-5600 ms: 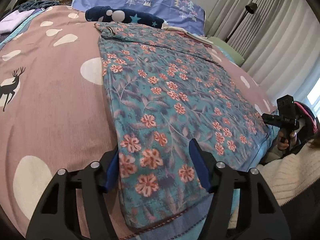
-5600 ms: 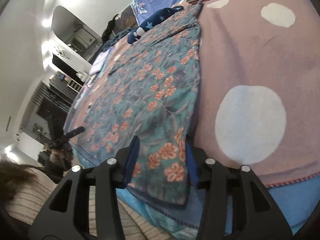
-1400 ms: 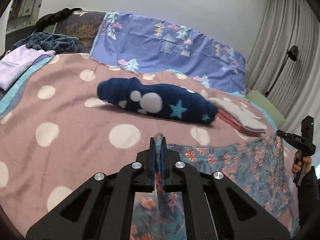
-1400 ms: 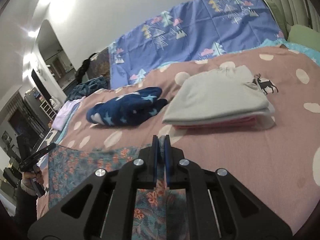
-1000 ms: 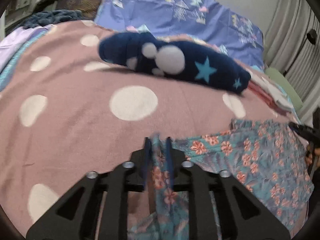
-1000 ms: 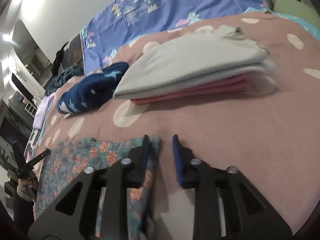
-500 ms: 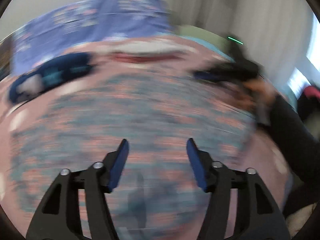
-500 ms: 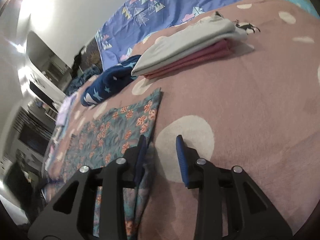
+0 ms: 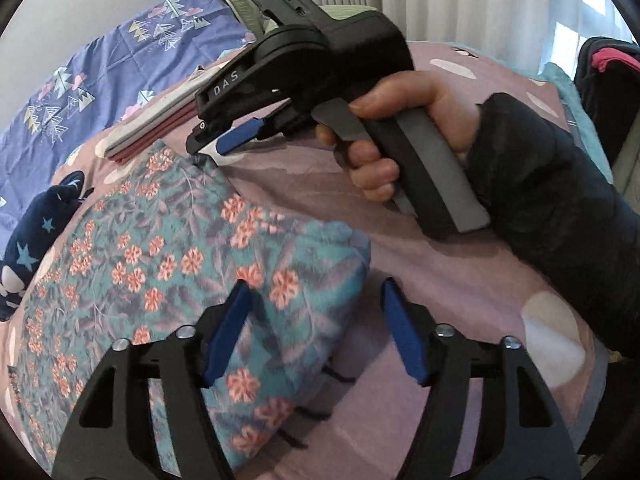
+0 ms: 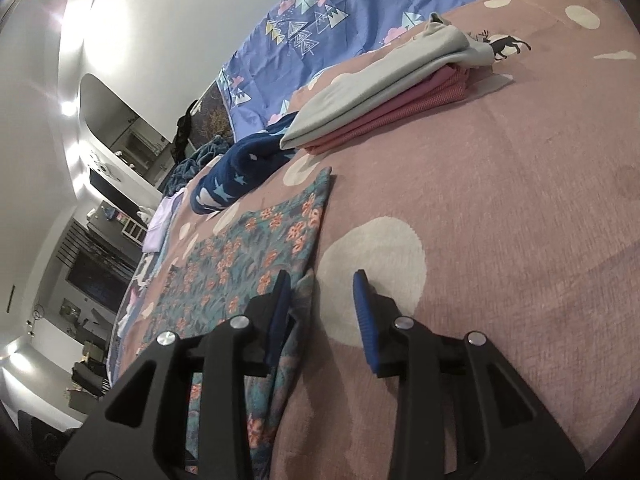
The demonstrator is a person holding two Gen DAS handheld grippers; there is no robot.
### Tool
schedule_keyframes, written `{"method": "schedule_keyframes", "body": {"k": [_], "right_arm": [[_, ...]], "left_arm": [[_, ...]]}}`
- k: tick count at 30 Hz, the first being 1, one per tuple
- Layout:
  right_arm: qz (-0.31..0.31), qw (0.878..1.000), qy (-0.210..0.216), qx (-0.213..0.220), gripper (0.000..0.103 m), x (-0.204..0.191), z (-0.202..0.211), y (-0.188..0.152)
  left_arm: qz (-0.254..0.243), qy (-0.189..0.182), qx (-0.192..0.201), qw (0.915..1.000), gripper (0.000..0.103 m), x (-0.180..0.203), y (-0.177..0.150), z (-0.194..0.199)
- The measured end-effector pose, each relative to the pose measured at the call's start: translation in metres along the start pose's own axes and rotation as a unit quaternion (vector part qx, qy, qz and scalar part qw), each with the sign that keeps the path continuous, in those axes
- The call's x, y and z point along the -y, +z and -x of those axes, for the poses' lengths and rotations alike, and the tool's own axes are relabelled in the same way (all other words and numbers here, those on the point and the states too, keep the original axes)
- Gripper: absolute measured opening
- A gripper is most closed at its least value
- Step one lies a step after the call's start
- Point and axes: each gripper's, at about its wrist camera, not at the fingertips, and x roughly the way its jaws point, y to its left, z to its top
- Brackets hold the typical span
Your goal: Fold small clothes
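L claw (image 9: 316, 324) is well open, blue pads apart, nothing pinched. Its left pad sits over the folded edge of the floral garment (image 9: 168, 264), the right pad over bare bedspread (image 9: 460, 264); can't tell if either pad touches cloth.

R claw (image 10: 320, 304) is part open, jaws not shut, nothing between them but a white dot of the bedspread. Its left pad is just beside the garment's near edge; contact unclear.

Garment lies flat on the bed, folded, on the pink dotted bedspread. In R wrist view its long axis runs from the claw away toward the headboard, far corner pointing at the stack of folded clothes (image 10: 384, 96); dark blue star-print item (image 10: 236, 176) is near that end, to the left.

L wrist view only: person's right hand (image 9: 404, 128) on the R claw's handle, dark sleeve (image 9: 560, 216), curtains (image 9: 440, 0). R wrist view only: room side w/ shelving, deer print on the bedspread.
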Motion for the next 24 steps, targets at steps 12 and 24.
{"method": "schedule_keyframes", "body": {"k": [12,24], "right_arm": [[-0.01,0.999,0.034,-0.01,0.046,0.001,0.01,0.001],[0.04,0.999,-0.002,-0.036,0.037,-0.019,-0.005,-0.005]], "left_arm": [[0.016,-0.048,0.0,0.9987,0.003,0.01,0.007,0.015],[0.02,-0.004,0.008,0.9998,0.044,0.02,-0.009,0.013]]}}
